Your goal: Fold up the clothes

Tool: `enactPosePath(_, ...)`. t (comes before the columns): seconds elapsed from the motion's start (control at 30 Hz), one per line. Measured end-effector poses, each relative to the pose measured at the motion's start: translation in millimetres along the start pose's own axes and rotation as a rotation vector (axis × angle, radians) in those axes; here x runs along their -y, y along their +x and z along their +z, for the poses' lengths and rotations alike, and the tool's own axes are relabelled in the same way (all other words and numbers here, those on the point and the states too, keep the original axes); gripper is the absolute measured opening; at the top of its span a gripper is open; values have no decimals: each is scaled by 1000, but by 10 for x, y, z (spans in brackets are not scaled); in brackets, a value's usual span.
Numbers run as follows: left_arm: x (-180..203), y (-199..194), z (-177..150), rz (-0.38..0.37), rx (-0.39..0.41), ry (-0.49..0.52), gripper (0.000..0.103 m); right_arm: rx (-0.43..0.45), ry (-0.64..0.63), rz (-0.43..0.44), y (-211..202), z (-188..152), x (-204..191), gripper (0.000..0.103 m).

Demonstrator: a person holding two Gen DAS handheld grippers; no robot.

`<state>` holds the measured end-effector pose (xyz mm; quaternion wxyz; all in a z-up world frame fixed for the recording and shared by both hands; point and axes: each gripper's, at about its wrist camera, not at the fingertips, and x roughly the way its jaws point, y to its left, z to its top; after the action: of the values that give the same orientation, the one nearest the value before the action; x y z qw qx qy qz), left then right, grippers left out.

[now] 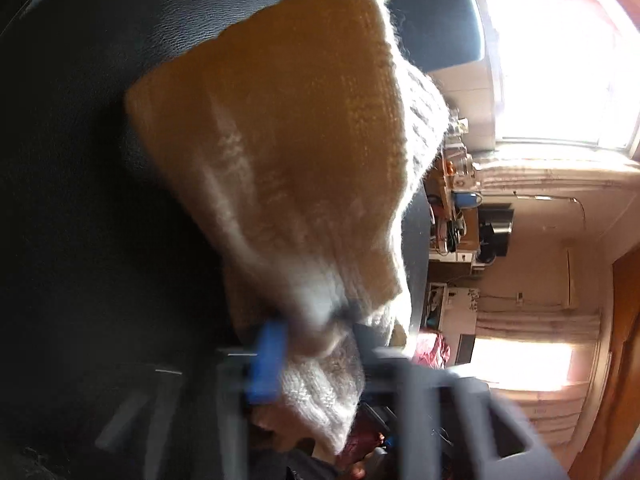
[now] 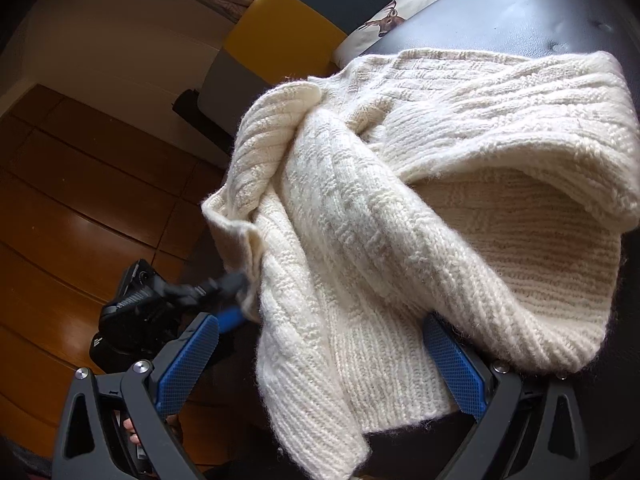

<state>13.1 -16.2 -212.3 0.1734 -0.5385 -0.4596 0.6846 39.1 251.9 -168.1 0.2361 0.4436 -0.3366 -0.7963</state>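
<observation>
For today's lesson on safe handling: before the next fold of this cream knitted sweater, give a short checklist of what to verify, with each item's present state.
1. Left gripper has hold of the sweater: ok, it pinches the edge near the ribbed collar.
2. Right gripper ready to grasp: ok, jaws wide open with the ribbed hem between them, not yet closed.
3. Sweater supported: not ok, part lies on the black leather seat, but the near part hangs off the edge.
4. Sweater lying flat: not ok, it is bunched and rolled over itself.
5. Sleeves located: cannot tell, folds hide them.
6. Left wrist view sharp enough to trust: not ok, blurred.
</observation>
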Motion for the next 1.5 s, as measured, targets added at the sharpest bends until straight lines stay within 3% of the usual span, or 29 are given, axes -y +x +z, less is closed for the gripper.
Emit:
enactPosePath(0.13,54,-265,97,-39,76,24,5,-25,-9,-51,29,13,-72,103)
enactPosePath(0.27,20,-917,378,-75,258,40,5,-69,-91,-99,82,23,-273,103)
enactPosePath(0.4,-301,-1833,553,-28,490,-13,5,-104,-106,-128,227,-11,-290,103)
enactPosePath(0.47,-502,-2081,595,82,536,-54,5,-99,-108,-130,257,-6,-296,103)
enactPosePath(0.57,-702,-2180,585,170,506,-122,10,-104,-100,-139,295,16,-297,103)
enactPosePath(0.67,-1156,-2596,591,234,511,-176,13,-98,-95,-143,321,11,-292,103)
enactPosePath(0.77,-1082,-2540,356,154,493,-154,15,-99,-91,-138,333,14,-288,103)
enactPosePath(0.83,-991,-2372,201,113,418,-88,15,-99,-86,-130,332,21,-278,103)
enactPosePath(0.97,-678,-1646,21,37,230,18,17,-95,-75,-109,310,24,-271,103)
enactPosePath(1.1,-368,-921,109,24,88,35,21,-85,-80,-75,301,15,-236,103)
enactPosePath(1.23,-302,-498,194,79,39,3,25,-69,-57,-42,252,-13,-210,103)
enactPosePath(1.33,-350,-312,110,54,4,-57,27,-62,-51,-21,249,-16,-169,103)
enactPosePath(1.5,-180,31,99,56,-10,-44,27,-62,-43,-15,291,3,-163,103)
